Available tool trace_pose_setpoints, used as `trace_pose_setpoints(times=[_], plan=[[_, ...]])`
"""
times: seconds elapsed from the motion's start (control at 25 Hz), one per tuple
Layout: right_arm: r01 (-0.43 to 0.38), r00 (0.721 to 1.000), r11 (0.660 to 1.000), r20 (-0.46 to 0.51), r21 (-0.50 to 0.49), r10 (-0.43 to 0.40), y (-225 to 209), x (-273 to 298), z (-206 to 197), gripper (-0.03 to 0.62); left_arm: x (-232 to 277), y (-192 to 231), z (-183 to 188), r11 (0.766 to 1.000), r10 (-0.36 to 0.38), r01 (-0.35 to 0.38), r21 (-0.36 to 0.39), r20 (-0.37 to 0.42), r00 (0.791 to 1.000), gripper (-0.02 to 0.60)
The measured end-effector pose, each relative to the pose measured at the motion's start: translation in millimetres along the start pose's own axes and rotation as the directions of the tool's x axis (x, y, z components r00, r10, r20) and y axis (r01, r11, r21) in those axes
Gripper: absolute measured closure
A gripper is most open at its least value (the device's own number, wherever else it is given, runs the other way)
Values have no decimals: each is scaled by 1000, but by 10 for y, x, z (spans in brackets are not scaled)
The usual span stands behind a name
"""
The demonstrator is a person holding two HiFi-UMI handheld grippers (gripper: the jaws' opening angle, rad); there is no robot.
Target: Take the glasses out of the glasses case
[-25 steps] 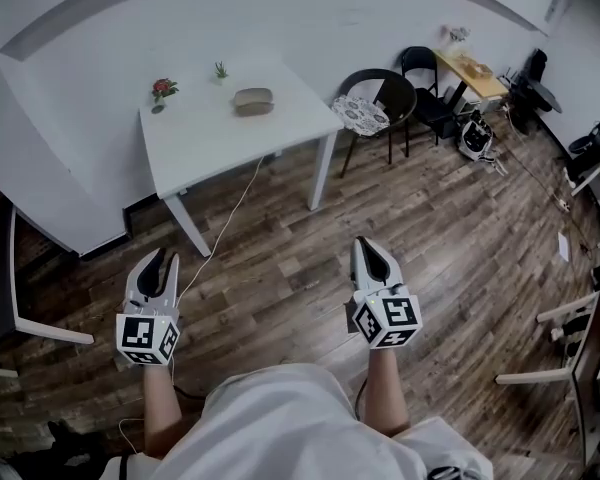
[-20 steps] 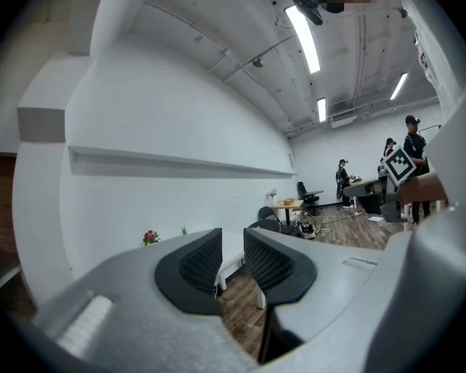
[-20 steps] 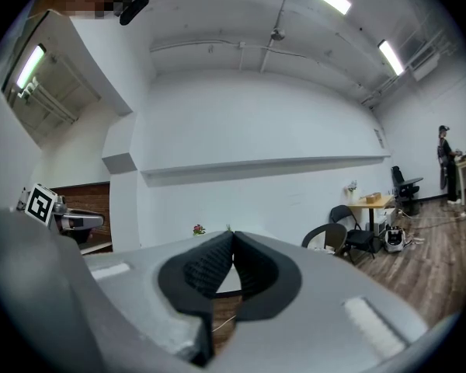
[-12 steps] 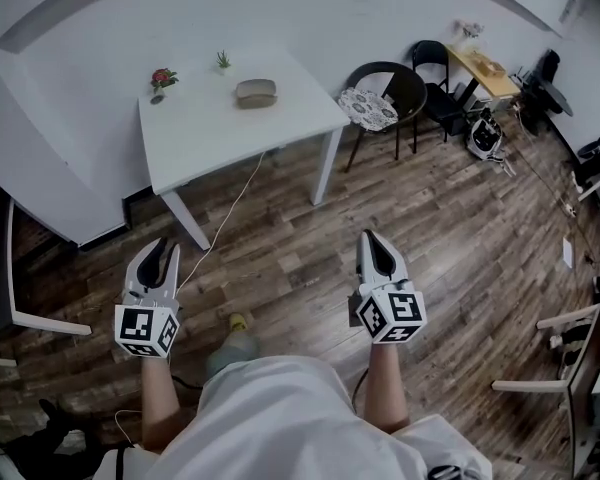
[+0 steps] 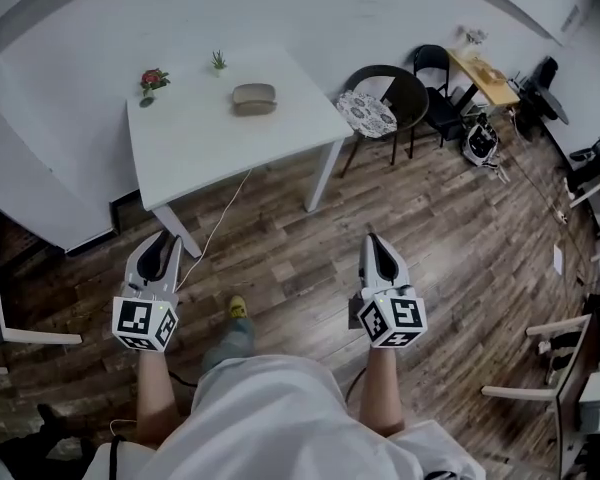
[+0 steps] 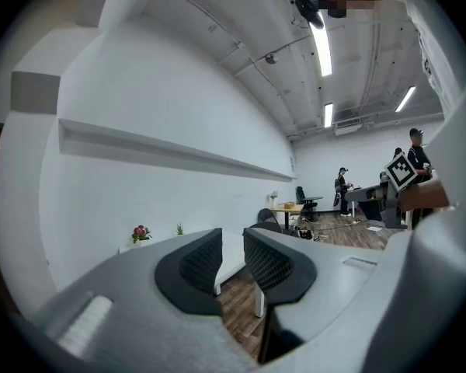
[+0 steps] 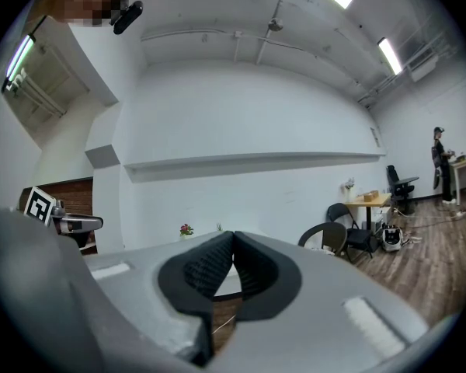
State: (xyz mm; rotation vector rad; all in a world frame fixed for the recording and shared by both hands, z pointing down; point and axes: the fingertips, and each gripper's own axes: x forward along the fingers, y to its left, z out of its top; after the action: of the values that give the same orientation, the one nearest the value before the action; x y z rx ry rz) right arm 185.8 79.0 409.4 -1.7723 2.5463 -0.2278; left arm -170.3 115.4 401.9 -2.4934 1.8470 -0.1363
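At the far left, the frame of a white chair [image 5: 20, 336] stands on the wooden floor [image 5: 460, 228]. Your left gripper [image 5: 163, 246] is held low in front of you over that floor, short of the counter's [image 5: 210, 148] near left corner and well apart from it. In the left gripper view [image 6: 231, 243] its jaws stand a narrow gap apart with nothing between them; only the counter's edge shows through the gap.

On the counter, a flower pot [image 5: 152, 80] with red blooms sits at the far left corner. A small green plant [image 5: 219, 61] stands along the far edge to its right. The glasses case [image 5: 254, 97] lies just past the plant, in the far half of the counter toward the far right corner. It looks closed, and neither gripper is near it. A pale cable [image 5: 220, 218] hangs from the counter's near edge down to the floor and runs toward your left gripper.

Between your two grippers, a yellowish shoe [image 5: 238, 308] shows on the floor below your shirt.

Your right gripper [image 5: 373, 243] is held level with the left one, over the floor off the counter's near right corner. In the right gripper view [image 7: 234, 243] its jaws meet at the tips and hold nothing.

Beyond the counter's right edge stands a round black chair [image 5: 398, 93] with a patterned cushion [image 5: 366, 114]. Farther right, a small wooden table [image 5: 485, 73] stands against the wall.
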Motion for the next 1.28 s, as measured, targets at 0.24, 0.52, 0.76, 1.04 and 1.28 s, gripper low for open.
trace_pose_setpoints(times=[0.24, 0.52, 0.76, 1.04, 1.28], plan=[[26, 999, 1000, -21, 10, -25, 73, 691, 53, 591, 623, 508, -57, 999, -35, 34, -31, -17, 999, 486], [58, 998, 998, -29, 18, -57, 185, 1493, 127, 591, 1296, 1094, -91, 997, -72, 71, -21, -41, 997, 486], [85, 996, 996, -31, 9, -84, 244, 2009, 145, 591, 1759, 1463, -123, 996, -94, 94, -13, -43, 995, 486], [125, 992, 992, -30, -5, -125, 205, 2303, 173, 591, 2139, 1678, -151, 993, -115, 114, -37, -35, 993, 486], [129, 992, 992, -14, -11, -129, 118, 2541, 170, 591, 2414, 1724, -181, 991, -131, 130, -34, -35, 991, 486]])
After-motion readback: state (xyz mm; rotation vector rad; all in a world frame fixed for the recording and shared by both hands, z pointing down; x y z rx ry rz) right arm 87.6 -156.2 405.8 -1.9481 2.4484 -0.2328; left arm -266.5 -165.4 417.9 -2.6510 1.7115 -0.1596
